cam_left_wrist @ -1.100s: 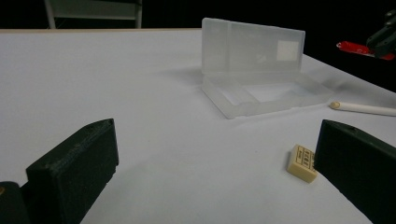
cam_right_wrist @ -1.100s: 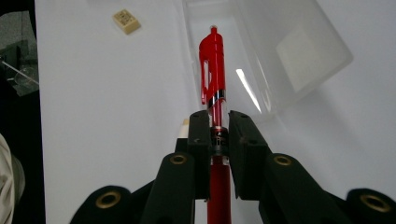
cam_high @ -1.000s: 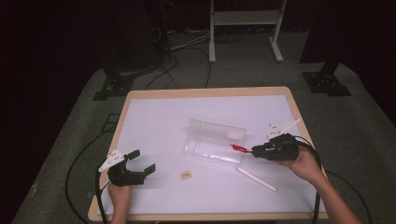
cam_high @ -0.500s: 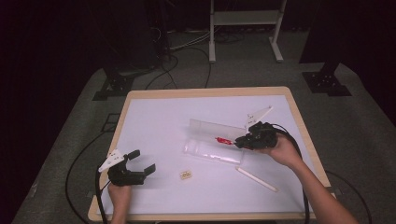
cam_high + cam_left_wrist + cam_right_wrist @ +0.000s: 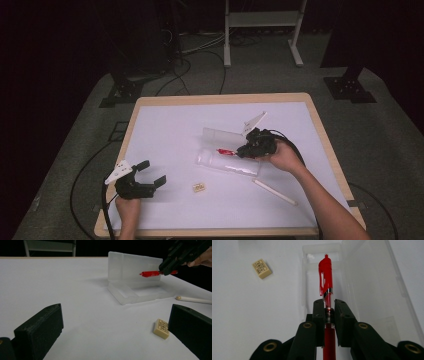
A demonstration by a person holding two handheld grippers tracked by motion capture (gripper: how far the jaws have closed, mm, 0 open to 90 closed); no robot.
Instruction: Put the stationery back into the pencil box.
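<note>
A red pen (image 5: 325,280) is clamped between the jaws of my right gripper (image 5: 328,307), which holds it level just above the tray of an open clear plastic case (image 5: 312,275). In the high view the right gripper (image 5: 246,150) hovers over the case (image 5: 227,162) near the table's middle, with the pen (image 5: 225,151) pointing left. The left gripper view shows the pen (image 5: 149,273) in front of the case's upright lid (image 5: 132,266). My left gripper (image 5: 151,175) rests open at the front left, nothing between its jaws.
A small beige eraser (image 5: 199,187) lies in front of the case, and a white pencil-like stick (image 5: 274,192) lies at the front right. The white table top (image 5: 170,130) has a wooden rim. Cables and stands sit on the floor beyond.
My right gripper has carried the red pen leftward from the table's right side to above the open case. The left gripper has stayed put.
</note>
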